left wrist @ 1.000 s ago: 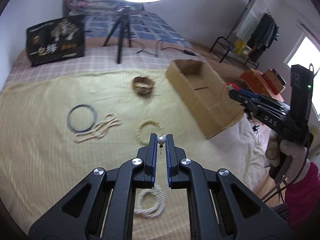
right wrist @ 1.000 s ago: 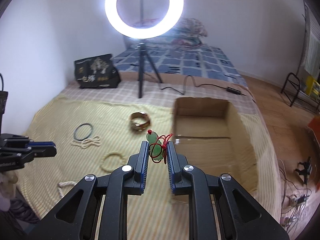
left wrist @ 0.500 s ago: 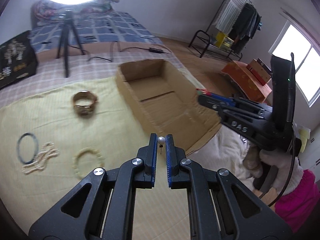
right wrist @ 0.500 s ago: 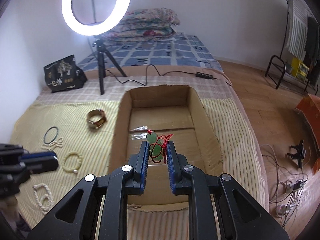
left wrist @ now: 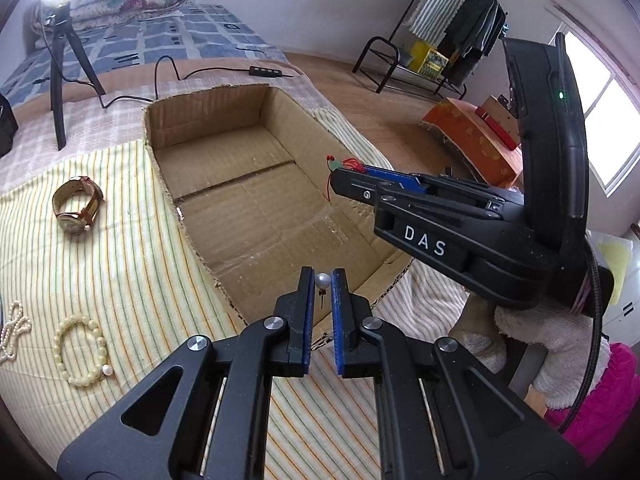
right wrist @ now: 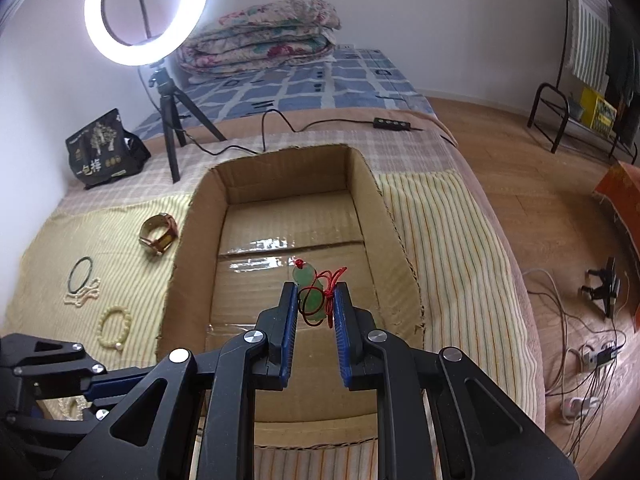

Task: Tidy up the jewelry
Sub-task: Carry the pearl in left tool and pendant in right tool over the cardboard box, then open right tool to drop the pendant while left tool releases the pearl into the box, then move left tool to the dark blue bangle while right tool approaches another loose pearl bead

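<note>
Green pendant (right wrist: 311,295), red cord, beside pearl stud (left wrist: 322,280)

Bed (right wrist: 460,216) under striped yellow cloth (right wrist: 448,240); open cardboard box (right wrist: 368,184) in the middle. Left of box: watch (right wrist: 159,234), dark ring (right wrist: 81,274), pearl strand (right wrist: 82,294), bead bracelet (right wrist: 115,327). Farther back: tripod (right wrist: 172,120), black bag (right wrist: 105,151), folded quilts (right wrist: 264,36).

ring light (right wrist: 148,12) on tripod (right wrist: 176,120) | folded quilt (right wrist: 260,36) | black bag (right wrist: 104,152) | clothes rack (left wrist: 452,40)

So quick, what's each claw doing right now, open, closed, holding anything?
Left claw: closed on a pearl stud earring.
Right claw: closed on a green pendant with red cord.
</note>
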Tool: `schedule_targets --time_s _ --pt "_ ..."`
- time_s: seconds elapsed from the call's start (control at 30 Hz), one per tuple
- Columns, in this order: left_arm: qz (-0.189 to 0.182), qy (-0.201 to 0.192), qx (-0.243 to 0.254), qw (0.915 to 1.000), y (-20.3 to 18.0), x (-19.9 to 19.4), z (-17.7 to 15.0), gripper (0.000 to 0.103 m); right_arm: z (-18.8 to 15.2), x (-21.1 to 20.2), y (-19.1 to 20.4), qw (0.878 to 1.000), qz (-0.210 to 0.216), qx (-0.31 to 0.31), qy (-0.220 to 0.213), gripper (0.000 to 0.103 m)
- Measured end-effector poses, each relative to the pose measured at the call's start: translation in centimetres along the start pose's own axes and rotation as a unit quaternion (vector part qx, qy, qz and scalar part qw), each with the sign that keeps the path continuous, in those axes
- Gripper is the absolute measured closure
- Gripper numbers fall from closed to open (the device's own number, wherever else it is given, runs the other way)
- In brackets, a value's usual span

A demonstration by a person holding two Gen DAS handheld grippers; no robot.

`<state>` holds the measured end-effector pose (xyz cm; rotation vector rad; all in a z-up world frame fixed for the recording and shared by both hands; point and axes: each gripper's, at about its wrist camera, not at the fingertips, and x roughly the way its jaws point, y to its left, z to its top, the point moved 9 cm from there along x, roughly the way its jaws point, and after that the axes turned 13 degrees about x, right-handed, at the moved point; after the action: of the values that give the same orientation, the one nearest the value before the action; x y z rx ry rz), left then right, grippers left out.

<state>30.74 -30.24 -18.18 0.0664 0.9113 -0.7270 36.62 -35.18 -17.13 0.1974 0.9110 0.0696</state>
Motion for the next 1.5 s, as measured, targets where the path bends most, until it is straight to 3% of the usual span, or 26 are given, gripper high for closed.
schedule_targets --time_s 0.27,0.33,0.37,0.4,0.47,0.5,0.77,1.07,1.27,1.5 --pt "0.004 -0.001 0.000 1.0000 0.2 0.3 0.1 0.097 0.1 0.1 -0.3 1.000 0.004 0.012 0.001 0.087" --pt "0.010 -0.003 0.001 0.9999 0.2 0.0 0.1 0.097 0.1 0.0 -0.3 1.000 0.003 0.016 0.000 0.083" --pt "0.012 -0.002 0.002 0.9999 0.3 0.0 0.1 0.096 0.2 0.0 -0.4 1.000 0.003 0.018 0.000 0.075" --pt "0.013 0.000 0.004 0.9999 0.4 -0.1 0.0 0.085 0.3 -0.1 -0.4 1.000 0.003 0.021 -0.003 0.064" --pt "0.014 -0.003 0.005 0.9999 0.5 -0.4 -0.1 0.062 0.4 -0.3 -0.4 1.000 0.004 0.026 -0.008 0.053" --pt "0.018 -0.005 0.006 0.9998 0.6 -0.5 -0.1 0.060 0.5 -0.4 -0.4 1.000 0.004 0.027 -0.011 0.052" --pt "0.034 -0.003 0.011 0.9993 1.4 -2.7 -0.8 0.060 1.0 -1.6 -0.8 0.999 -0.008 0.045 -0.026 0.050" --pt "0.052 -0.036 -0.018 0.9978 4.1 -9.0 -0.4 0.060 1.0 -4.9 0.9 0.998 -0.005 0.036 -0.051 0.050" --pt "0.069 -0.051 -0.048 0.9952 7.8 -13.1 -0.6 0.060 0.2 -8.1 4.0 0.996 0.017 0.012 -0.082 0.050" --pt "0.114 -0.050 -0.074 0.9894 13.4 -18.4 -2.7 0.060 -3.4 -9.8 9.9 0.993 0.044 -0.070 -0.084 0.050"
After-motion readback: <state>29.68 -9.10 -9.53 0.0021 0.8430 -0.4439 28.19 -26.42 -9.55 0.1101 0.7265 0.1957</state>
